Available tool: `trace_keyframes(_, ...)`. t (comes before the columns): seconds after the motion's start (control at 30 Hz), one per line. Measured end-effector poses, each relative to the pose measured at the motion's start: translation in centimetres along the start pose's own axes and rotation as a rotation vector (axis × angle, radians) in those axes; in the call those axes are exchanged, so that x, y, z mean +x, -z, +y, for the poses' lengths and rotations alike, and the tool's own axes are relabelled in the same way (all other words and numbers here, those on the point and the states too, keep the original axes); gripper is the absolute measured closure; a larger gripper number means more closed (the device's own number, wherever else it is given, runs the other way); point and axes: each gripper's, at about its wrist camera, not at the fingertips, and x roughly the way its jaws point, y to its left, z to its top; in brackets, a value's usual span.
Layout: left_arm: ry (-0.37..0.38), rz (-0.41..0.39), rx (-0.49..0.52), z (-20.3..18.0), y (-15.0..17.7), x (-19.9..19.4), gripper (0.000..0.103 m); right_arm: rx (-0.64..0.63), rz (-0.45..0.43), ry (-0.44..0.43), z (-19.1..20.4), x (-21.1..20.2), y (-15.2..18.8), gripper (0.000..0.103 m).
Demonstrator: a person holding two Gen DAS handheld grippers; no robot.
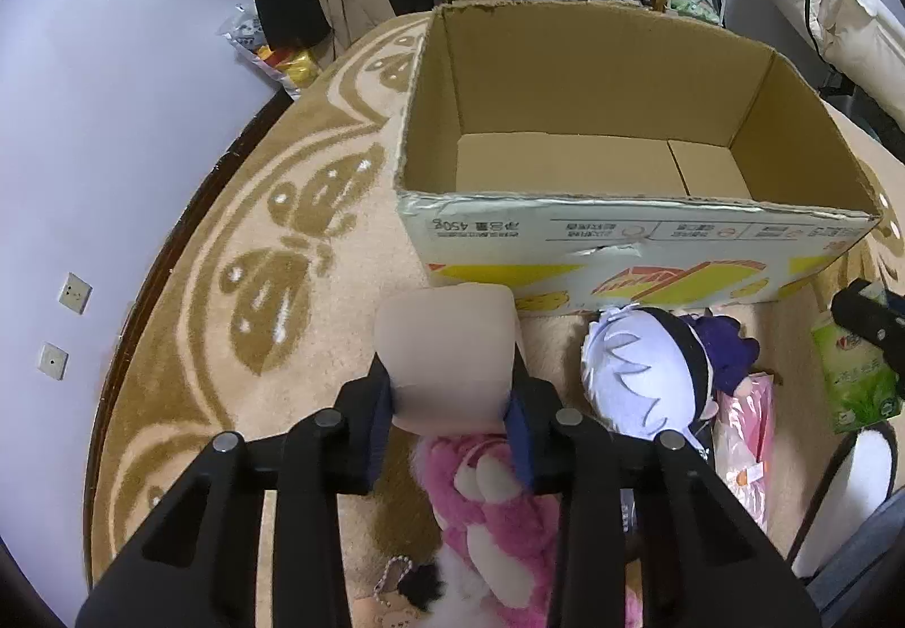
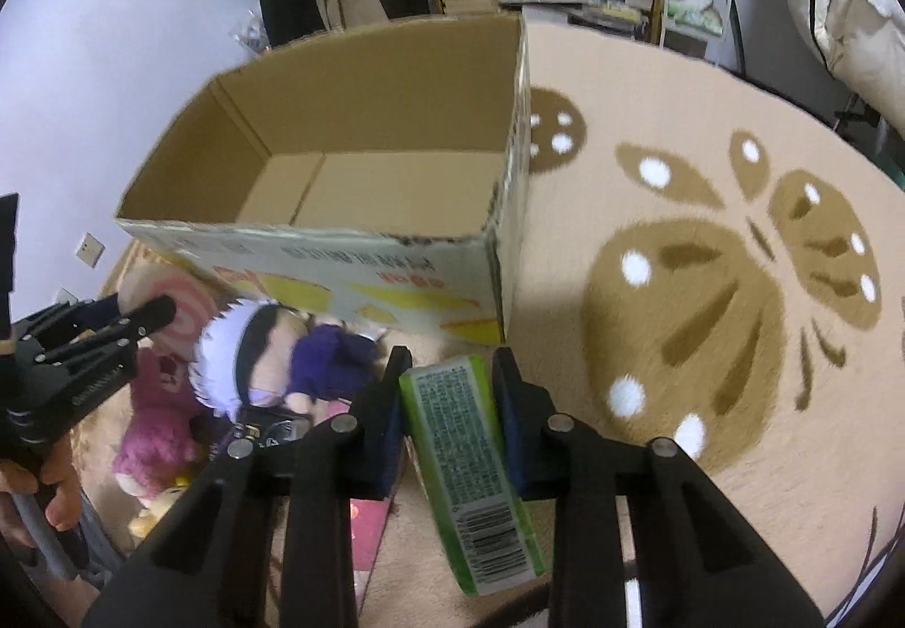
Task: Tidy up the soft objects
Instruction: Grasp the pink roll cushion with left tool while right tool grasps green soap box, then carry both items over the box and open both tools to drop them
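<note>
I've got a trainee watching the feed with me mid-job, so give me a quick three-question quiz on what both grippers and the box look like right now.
1. True or false: the cardboard box already holds a toy.
2. What is the right gripper clamped on?
A. purple-dressed doll
B. green tissue pack
C. pink bear
3. Fill in: the left gripper grips a pale pink ____ plush, above the pink bear.

Key
1. False: only bare cardboard shows inside.
2. B: the green tissue pack sits between its pads.
3. Round: the round plush is pinched from both sides.
</note>
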Motion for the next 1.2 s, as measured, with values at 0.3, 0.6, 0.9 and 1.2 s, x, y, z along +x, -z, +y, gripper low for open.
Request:
trace_keyframes(0.3,-0.095,-0.094,-0.007,1.2,0.1,-2.9,0.076,-0.027,-0.114,-0.028,0.3,-4.4,0.3,0.074)
trace_keyframes(0.6,-0.15,-0.255,-0.013,1.7,0.3,-7.9,0.077,-0.071,-0.208,-0.055,0.9,-7.2,-0.3,0.074)
trace_keyframes(0.9,-0.139,-0.385,-0.027,1.1,-2.0,-11.4,0.077,-0.094,-0.301,-0.057,1.9,-8.9,-1.3,0.074)
trace_keyframes(1.2,-0.173,-0.419,-0.014,1.3,-4.9,-10.5,0.076,-0.141,-0.368,-0.051,3.6,-8.7,-3.9,0.074)
